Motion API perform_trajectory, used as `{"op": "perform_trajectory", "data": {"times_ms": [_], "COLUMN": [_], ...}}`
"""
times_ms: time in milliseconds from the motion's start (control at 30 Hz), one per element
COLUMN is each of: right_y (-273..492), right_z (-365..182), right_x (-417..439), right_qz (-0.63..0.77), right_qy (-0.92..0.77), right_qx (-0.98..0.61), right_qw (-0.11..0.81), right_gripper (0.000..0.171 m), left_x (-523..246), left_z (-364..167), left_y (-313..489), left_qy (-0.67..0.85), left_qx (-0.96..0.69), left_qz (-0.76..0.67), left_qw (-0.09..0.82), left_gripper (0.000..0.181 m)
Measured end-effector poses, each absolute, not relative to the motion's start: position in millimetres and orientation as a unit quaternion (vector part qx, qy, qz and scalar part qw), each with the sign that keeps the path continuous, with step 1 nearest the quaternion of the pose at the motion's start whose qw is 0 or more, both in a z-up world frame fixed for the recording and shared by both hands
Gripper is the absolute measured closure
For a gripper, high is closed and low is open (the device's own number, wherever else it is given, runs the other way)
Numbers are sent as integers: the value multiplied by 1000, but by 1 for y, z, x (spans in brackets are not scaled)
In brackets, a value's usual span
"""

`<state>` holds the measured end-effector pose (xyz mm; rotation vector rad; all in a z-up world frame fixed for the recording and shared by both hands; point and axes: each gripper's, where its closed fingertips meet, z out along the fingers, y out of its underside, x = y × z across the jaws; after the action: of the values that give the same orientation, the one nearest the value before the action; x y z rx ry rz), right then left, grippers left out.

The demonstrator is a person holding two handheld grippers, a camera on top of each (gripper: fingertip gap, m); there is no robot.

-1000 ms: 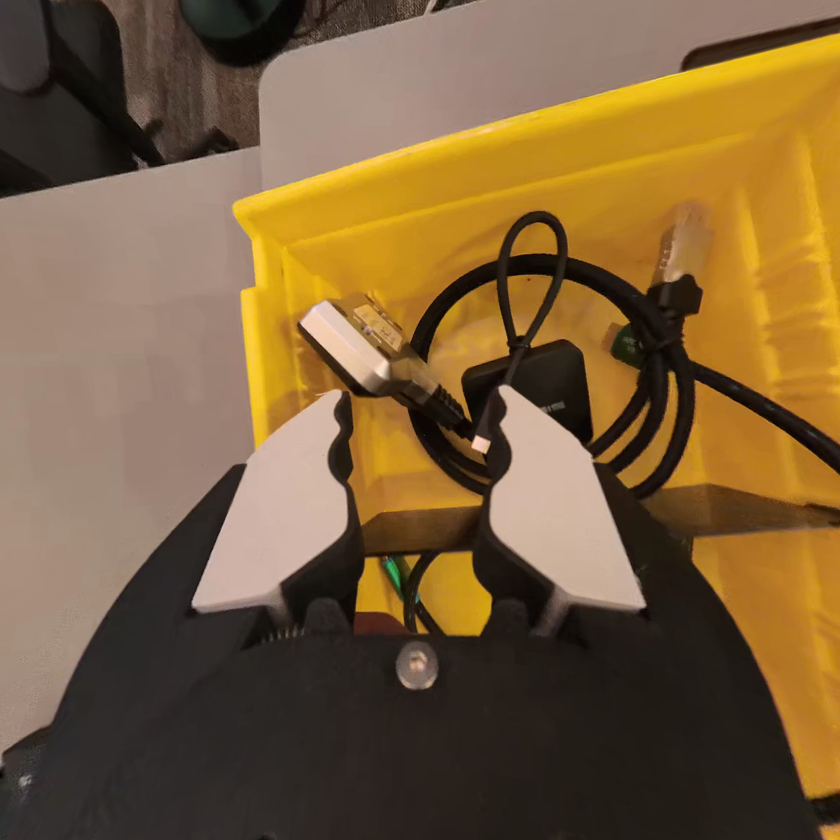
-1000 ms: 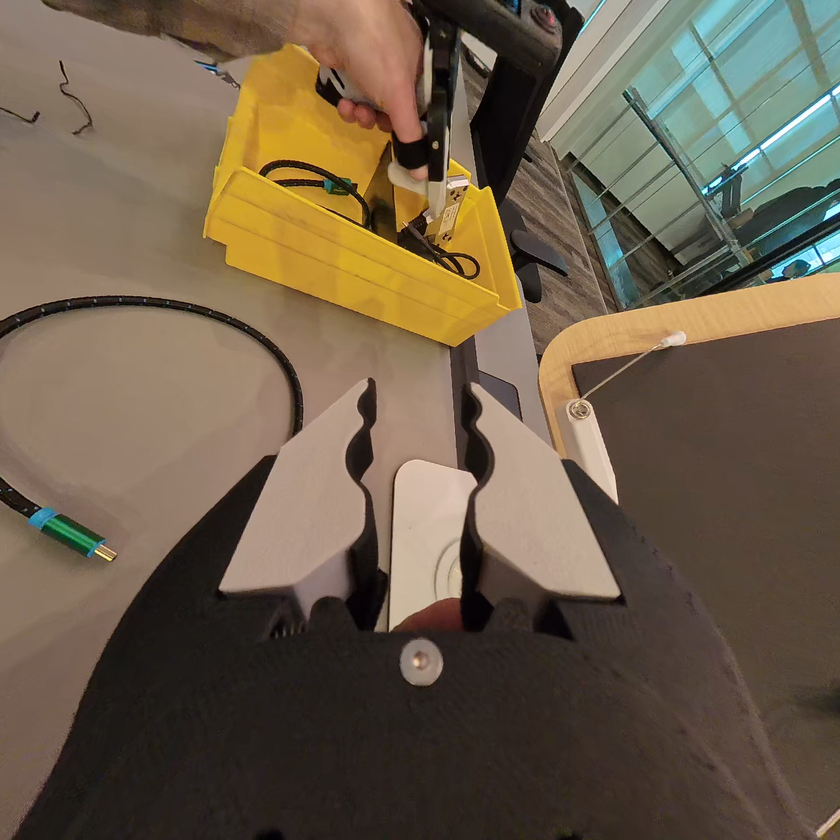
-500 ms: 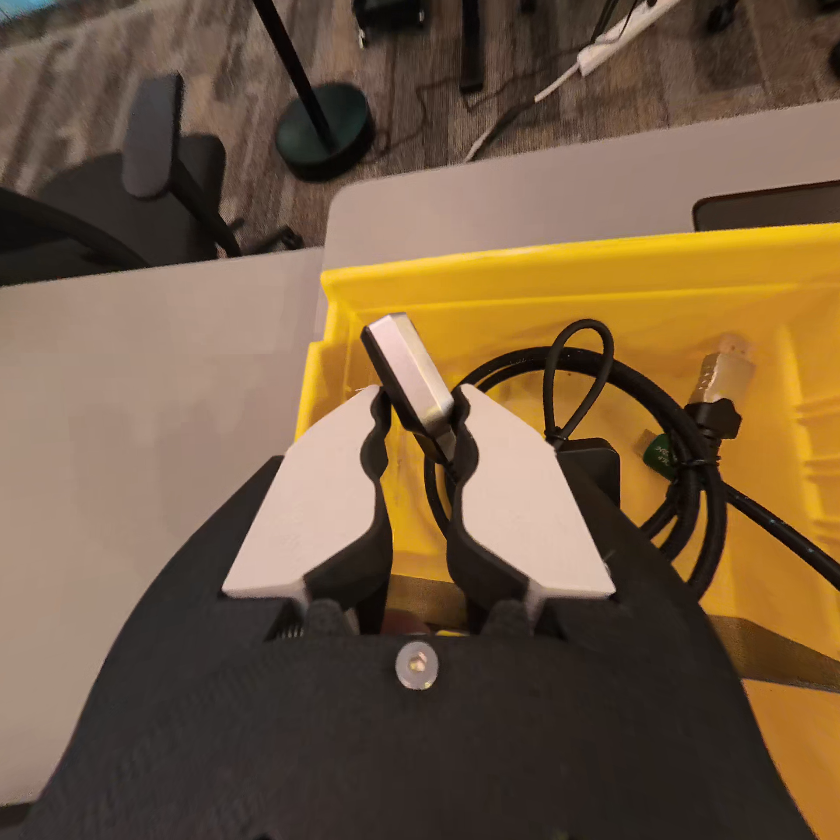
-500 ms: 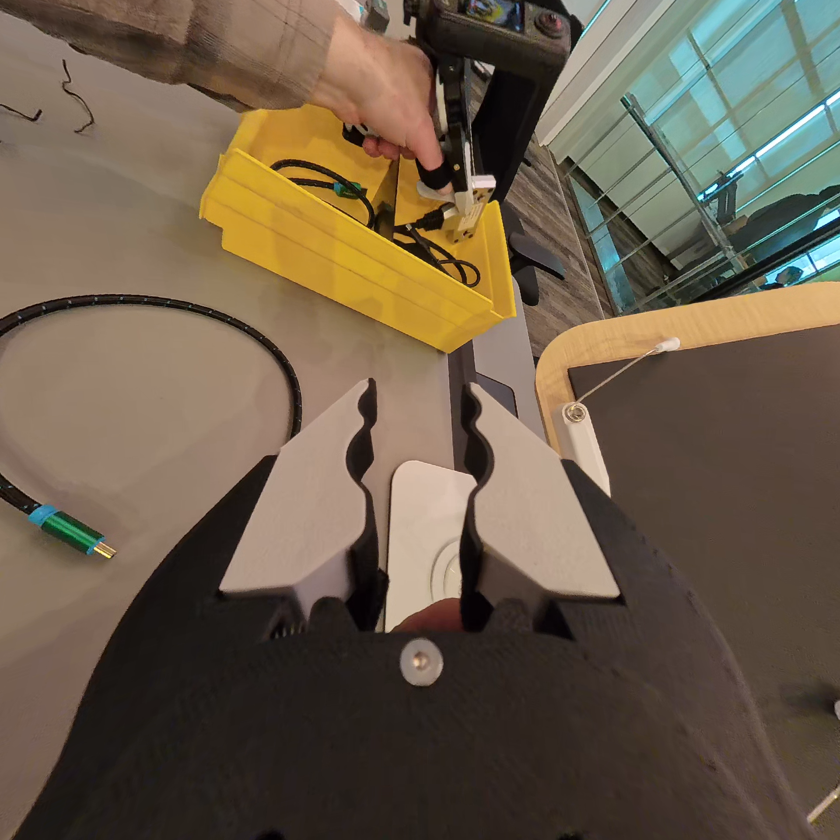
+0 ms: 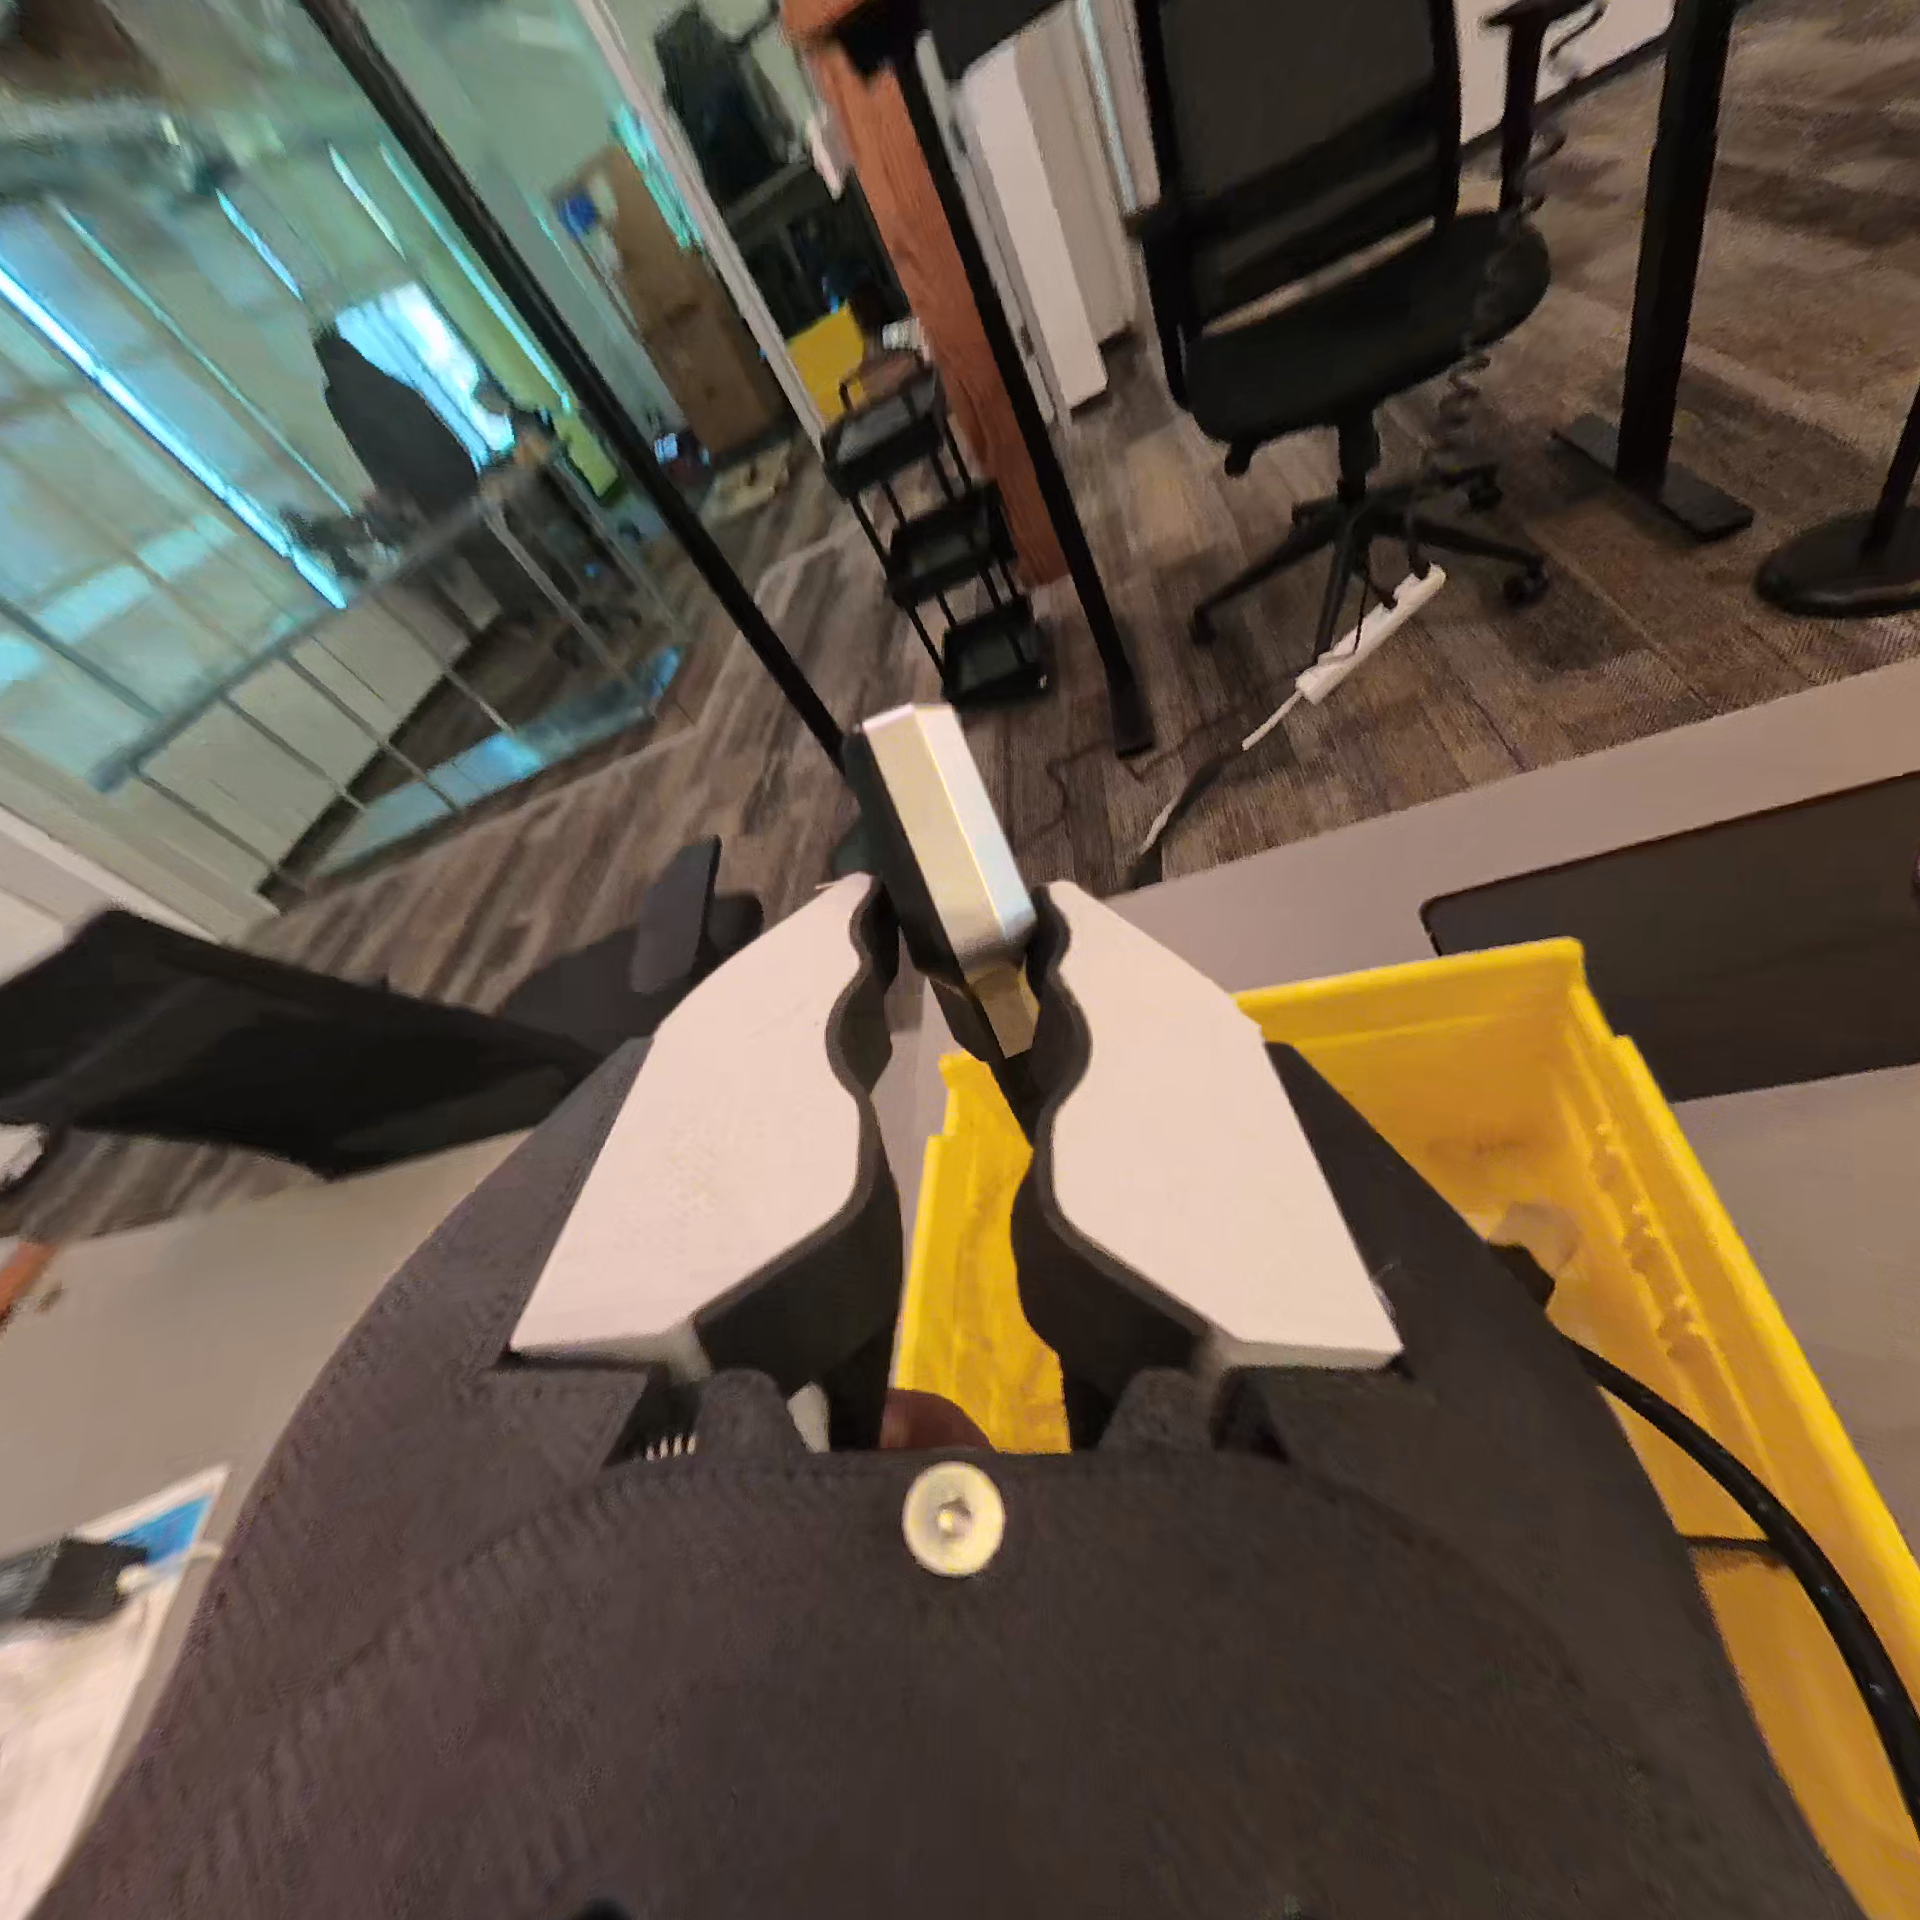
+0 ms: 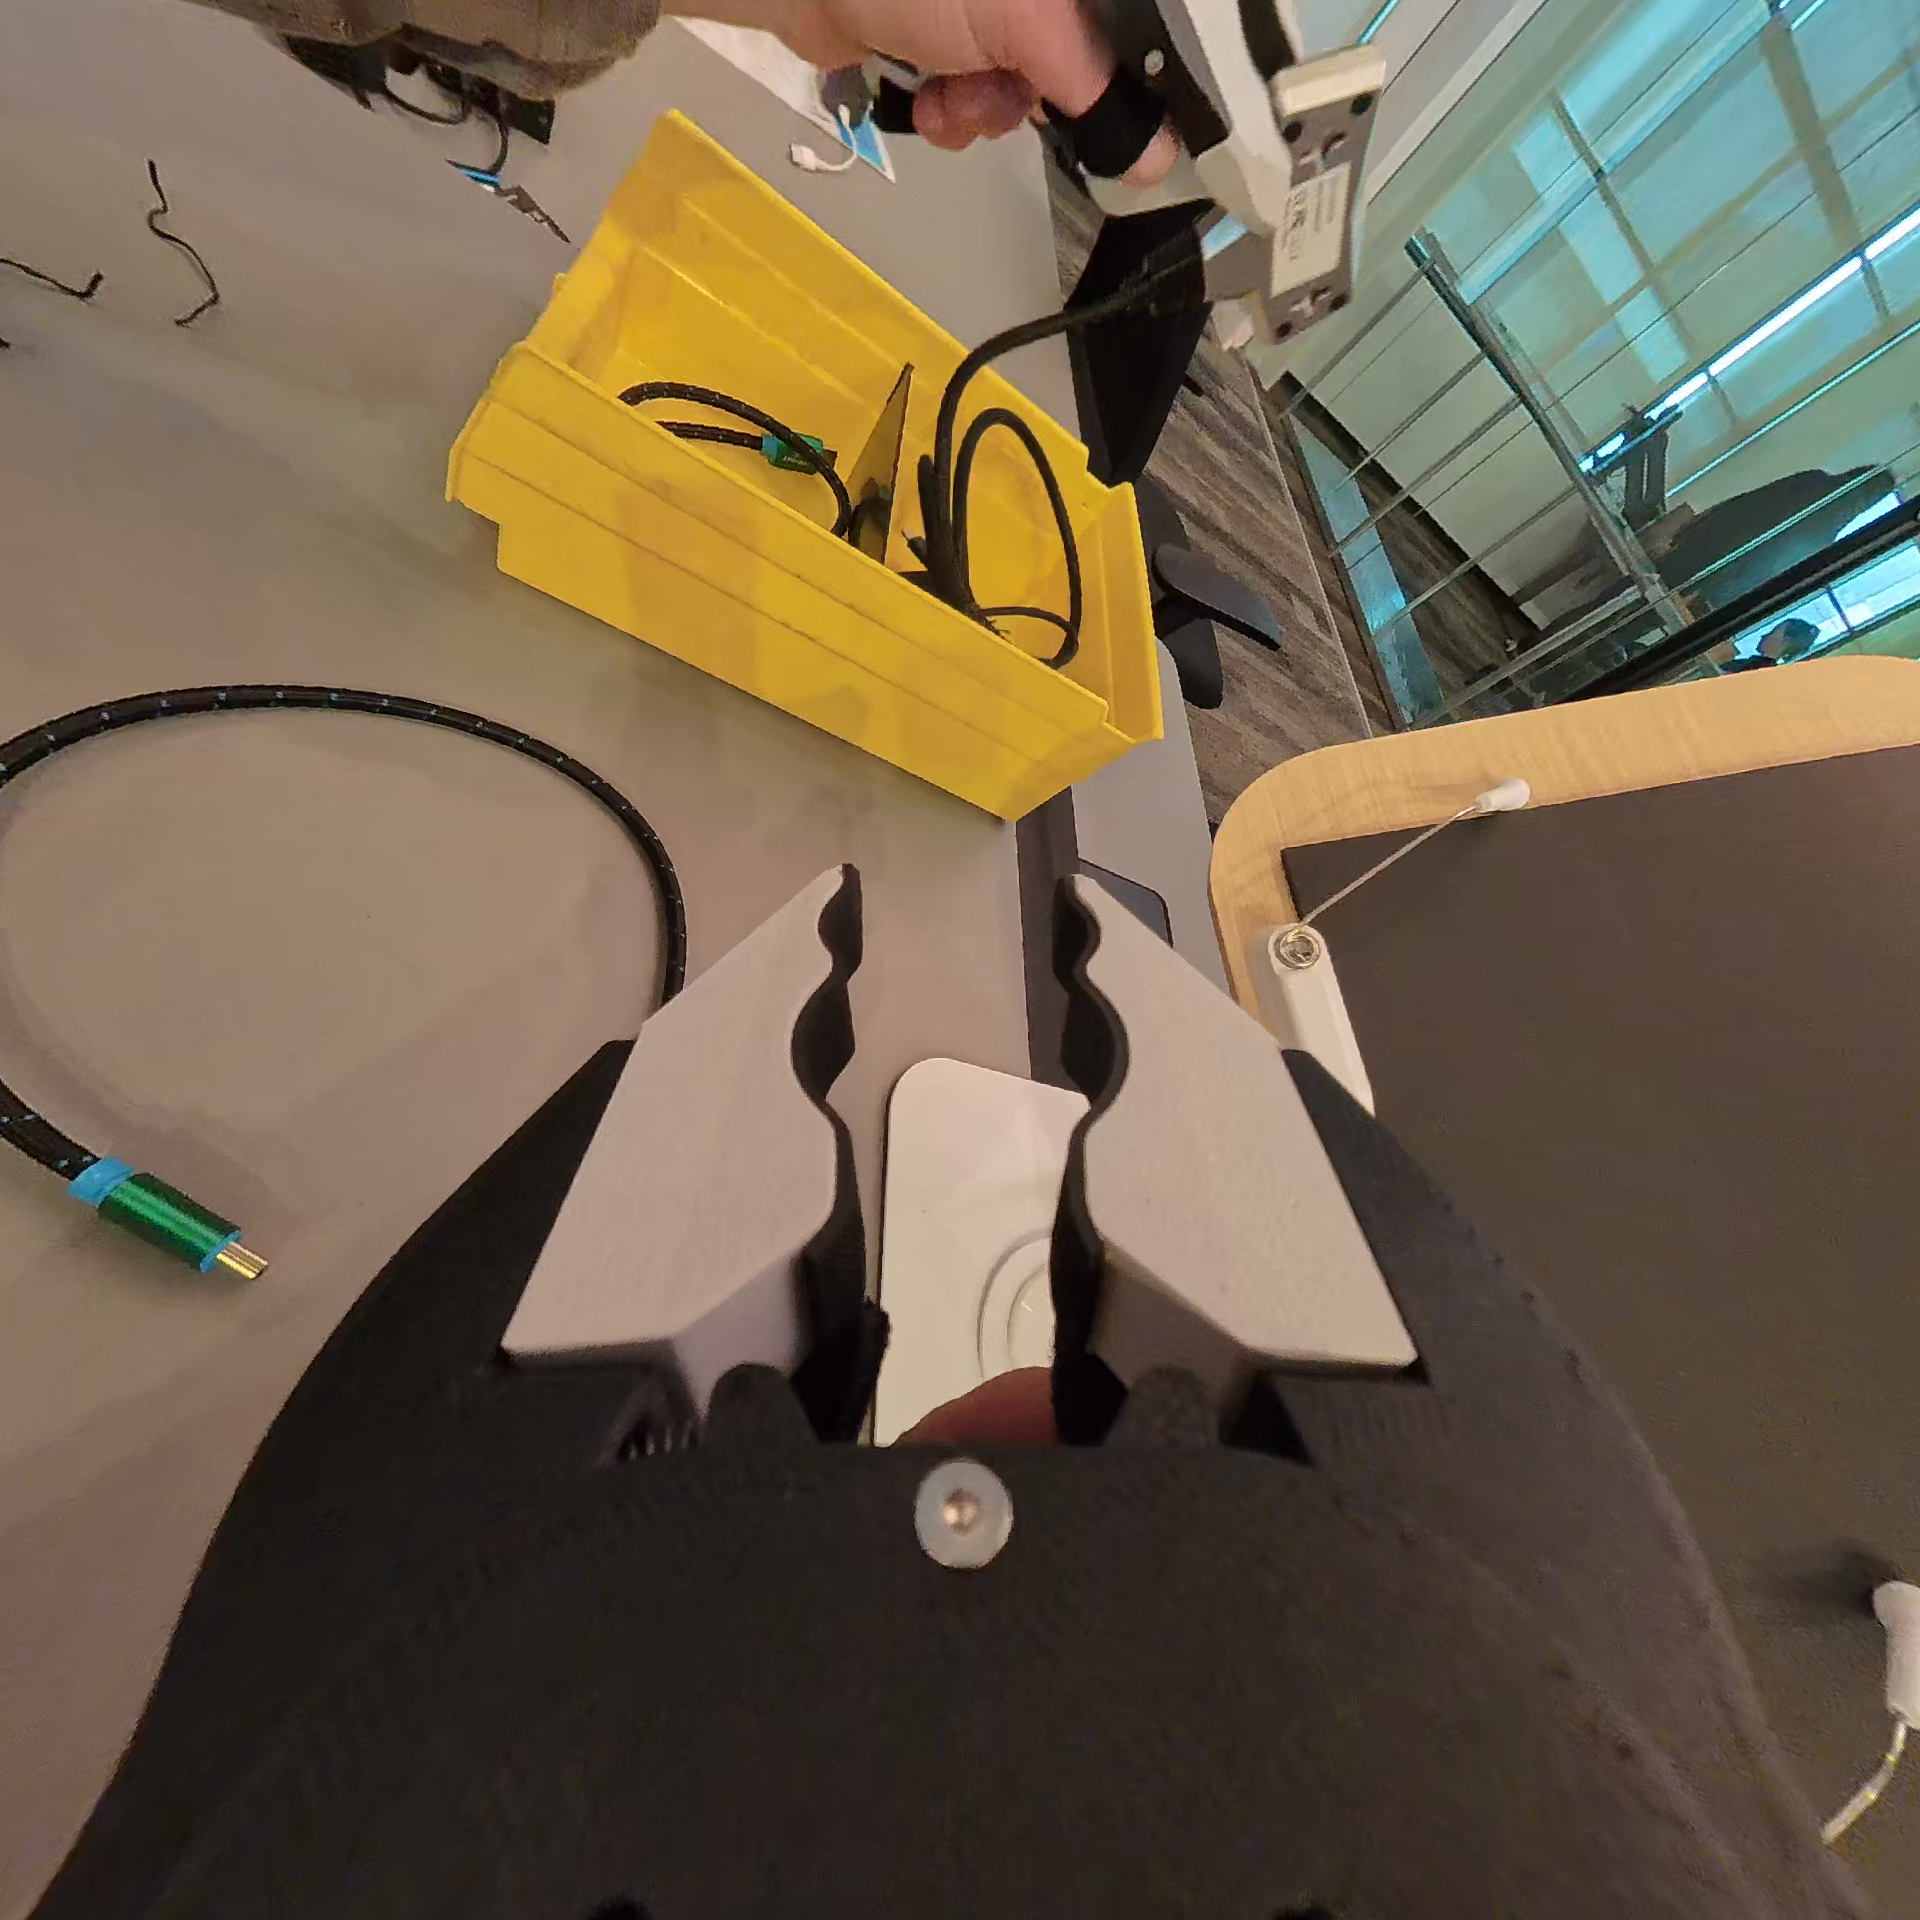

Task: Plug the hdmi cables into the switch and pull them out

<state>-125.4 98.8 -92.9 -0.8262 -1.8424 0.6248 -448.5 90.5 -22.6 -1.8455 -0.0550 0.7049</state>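
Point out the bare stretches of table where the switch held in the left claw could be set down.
Widest bare patch: the grey table inside the loop of the braided cable, between the yellow bin and the right claw. The strip beside the bin's near wall is also free. Crowded: the bin, full of coiled cables. The switch hangs above it in the left claw.

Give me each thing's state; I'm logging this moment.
Left hand-held gripper: shut on HDMI switch.
Right hand-held gripper: open, empty.
HDMI switch: lifted above the bin, black cable trailing.
Yellow bin: holds coiled cables.
Green-tipped HDMI cable: unplugged, on table.
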Motion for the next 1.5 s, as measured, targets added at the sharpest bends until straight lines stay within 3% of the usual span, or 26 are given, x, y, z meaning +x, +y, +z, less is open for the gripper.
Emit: {"op": "perform_trajectory", "data": {"times_ms": [333,800,1267,1500], "right_y": [100,103,104,97], "right_z": [-87,-87,-75,-73], "right_x": [-123,-123,-115,-109], "right_qz": [263,268,291,310], "right_qy": [-754,-748,-739,-745], "right_qx": [-340,-346,-348,-341], "right_qw": [497,499,499,482], "right_gripper": [136,136,135,135], "left_x": [-416,-405,-350,-295], "left_z": [48,112,157,154], "left_y": [97,83,48,13], "left_qy": [55,42,136,214], "left_qx": [-713,-631,-630,-656], "left_qz": [336,310,346,344], "left_qw": [613,710,682,637], "left_gripper": [158,158,158,158]}}
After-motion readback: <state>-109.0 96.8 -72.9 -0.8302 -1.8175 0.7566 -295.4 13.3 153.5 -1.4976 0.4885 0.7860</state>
